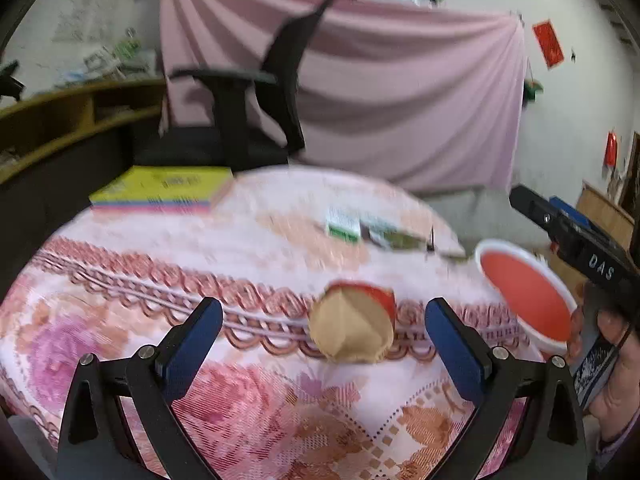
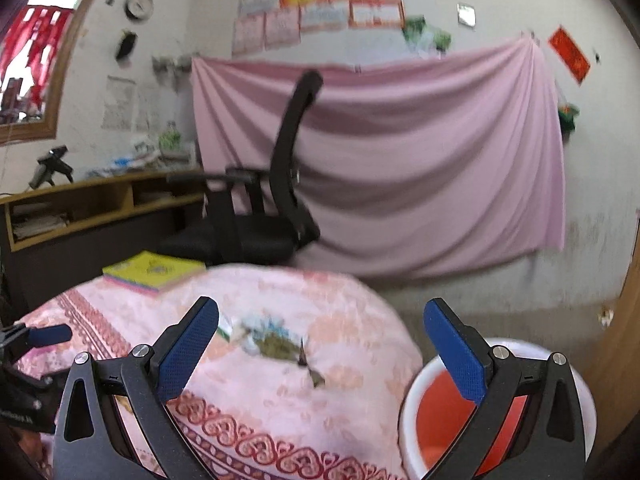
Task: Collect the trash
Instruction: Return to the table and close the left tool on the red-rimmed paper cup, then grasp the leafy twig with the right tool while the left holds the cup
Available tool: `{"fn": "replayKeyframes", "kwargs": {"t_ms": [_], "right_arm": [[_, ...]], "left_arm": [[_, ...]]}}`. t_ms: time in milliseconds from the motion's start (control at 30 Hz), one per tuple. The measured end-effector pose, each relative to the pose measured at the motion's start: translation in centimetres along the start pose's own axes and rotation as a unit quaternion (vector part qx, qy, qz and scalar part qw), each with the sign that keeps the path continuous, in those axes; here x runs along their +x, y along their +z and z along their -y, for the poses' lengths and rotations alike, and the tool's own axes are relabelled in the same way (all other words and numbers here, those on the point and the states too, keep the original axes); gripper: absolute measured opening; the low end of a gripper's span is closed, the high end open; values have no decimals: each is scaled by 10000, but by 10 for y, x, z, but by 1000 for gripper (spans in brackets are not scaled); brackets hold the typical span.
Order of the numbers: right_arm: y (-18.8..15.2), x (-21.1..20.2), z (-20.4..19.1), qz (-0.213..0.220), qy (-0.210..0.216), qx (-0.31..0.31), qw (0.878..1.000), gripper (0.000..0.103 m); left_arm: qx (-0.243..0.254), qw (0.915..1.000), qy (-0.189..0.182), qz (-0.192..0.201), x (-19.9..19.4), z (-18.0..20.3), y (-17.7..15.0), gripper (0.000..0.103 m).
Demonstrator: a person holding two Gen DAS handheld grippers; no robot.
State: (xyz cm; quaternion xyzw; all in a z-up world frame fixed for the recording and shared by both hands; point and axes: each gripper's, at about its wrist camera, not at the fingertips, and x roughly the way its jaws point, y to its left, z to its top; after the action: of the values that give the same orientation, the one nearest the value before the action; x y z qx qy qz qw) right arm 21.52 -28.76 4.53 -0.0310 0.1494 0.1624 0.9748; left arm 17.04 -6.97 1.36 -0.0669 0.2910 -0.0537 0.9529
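**Left tool lined up on a crumpled cup, bin waiting at the worktop's edge**

The left tool [image 1: 324,344] hovered low over the patterned cloth of the worktop [image 1: 120,320] with its blue pads spread wide and nothing between them. Just ahead of it, slightly right of centre, lay a crushed red paper cup [image 1: 354,322], its tan inside turned toward the camera. This looked like the approach step: the piece of trash had been chosen but not yet gripped. The next move would call for easing the tool forward until both pads flanked the cup, then closing gently, since the flattened paper would likely give under pressure and could slip out sideways.

The right tool [image 2: 320,356] was also spread and empty, held above the far right end of the worktop. Beneath its right finger sat a white-rimmed bin with a red inside [image 2: 436,420], beside the worktop edge; in the left view it [image 1: 524,292] appeared tilted near the person's hand [image 1: 616,368].

More litter, some wrappers or small cartons [image 2: 272,340], lay further along the cloth, but motion blur made them impossible to identify. A stack of yellow books [image 1: 160,194] rested at the far left corner. The bin's base and how it was supported were cut off from both views.
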Motion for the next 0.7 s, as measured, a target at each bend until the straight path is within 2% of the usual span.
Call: {"fn": "replayKeyframes", "kwargs": {"t_ms": [67, 167, 233, 267, 300, 367, 533, 700], "right_arm": [[-3, 12, 2, -377, 21, 81, 9993, 103], [-10, 23, 4, -736, 90, 193, 9971, 97], [-12, 29, 3, -954, 129, 203, 9951, 91], [-13, 31, 2, -1038, 137, 193, 9943, 86], [-14, 34, 1, -1131, 156, 184, 9933, 85], [-15, 38, 0, -1291, 166, 172, 9913, 83], [-20, 55, -9, -1740, 188, -15, 9846, 73], [-18, 81, -17, -2042, 57, -327, 9784, 55]], "left_arm": [[-36, 9997, -31, -233, 9, -1, 1, 96], [-138, 9977, -143, -655, 24, -3, 4, 85], [-187, 9957, -236, -879, 34, -3, 5, 74], [-195, 9949, -266, -949, 37, -4, 5, 65], [-184, 9942, -293, -1014, 40, -3, 5, 55], [-167, 9935, -347, -1067, 43, -4, 4, 45], [-276, 9940, -449, -963, 41, -9, 6, 43], [-395, 9949, -351, -854, 52, -24, 24, 43]]}}
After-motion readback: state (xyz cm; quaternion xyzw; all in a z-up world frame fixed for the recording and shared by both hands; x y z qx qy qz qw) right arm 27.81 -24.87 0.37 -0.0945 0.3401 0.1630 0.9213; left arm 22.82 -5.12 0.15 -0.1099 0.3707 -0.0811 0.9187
